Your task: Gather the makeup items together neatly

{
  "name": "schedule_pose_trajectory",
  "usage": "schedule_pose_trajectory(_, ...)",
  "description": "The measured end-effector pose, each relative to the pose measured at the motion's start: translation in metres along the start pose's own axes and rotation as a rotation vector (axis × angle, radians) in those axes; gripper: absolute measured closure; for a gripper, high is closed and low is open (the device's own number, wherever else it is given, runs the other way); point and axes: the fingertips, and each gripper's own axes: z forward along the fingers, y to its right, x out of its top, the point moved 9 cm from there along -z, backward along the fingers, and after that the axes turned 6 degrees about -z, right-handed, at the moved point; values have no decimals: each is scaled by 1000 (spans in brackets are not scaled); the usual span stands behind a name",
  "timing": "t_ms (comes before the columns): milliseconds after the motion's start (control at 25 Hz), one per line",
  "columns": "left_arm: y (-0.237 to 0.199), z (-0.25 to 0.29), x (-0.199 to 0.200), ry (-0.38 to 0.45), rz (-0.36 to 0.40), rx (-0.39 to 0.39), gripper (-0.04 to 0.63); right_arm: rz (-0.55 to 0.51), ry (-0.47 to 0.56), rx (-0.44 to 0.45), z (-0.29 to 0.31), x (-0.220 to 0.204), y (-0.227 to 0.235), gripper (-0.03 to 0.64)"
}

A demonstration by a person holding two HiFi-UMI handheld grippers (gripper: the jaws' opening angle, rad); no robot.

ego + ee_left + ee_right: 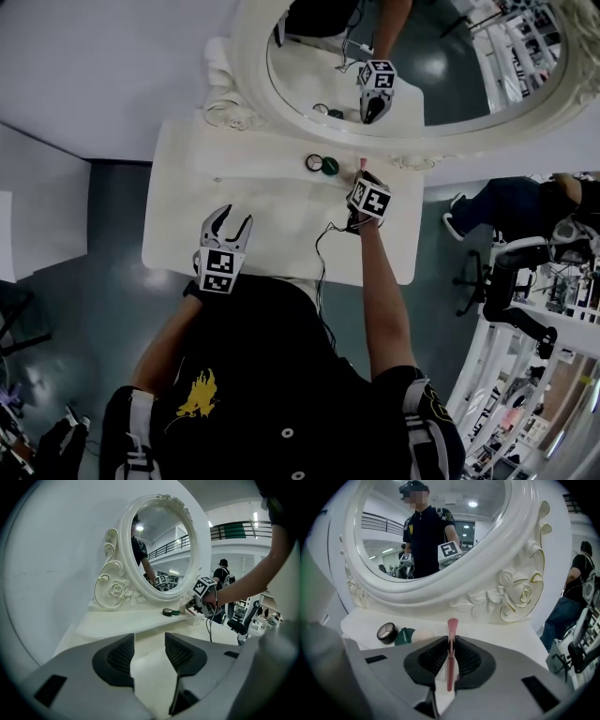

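On the raised shelf under the mirror lie a black round compact and a green-lidded item, touching side by side. A pale round item shows just right of them. My right gripper is shut on a thin pink stick, which stands up between the jaws close to the right of the green item. My left gripper hovers open over the lower tabletop with nothing between its fingers.
The white vanity table has a raised back shelf and an ornate oval mirror behind it. A cable trails from my right hand. A seated person and office chairs are off to the right.
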Motion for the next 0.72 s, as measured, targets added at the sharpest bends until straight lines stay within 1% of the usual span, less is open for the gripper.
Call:
schedule_pose_trajectory(320,0,3,0,2,-2,-4,379,59,-2,41,6,-2,3,555)
schedule_pose_trajectory(560,1,-1,1,8,-4,-9,379,81,4,36,0,-7,6,554)
schedule_pose_trajectory(640,4,-2,4,15,12,-10,379,99,18,39,-5,-7,5,554)
schedule_pose_trajectory(720,11,-5,9,28,55,-17,379,126,42,52,-14,-8,0,557)
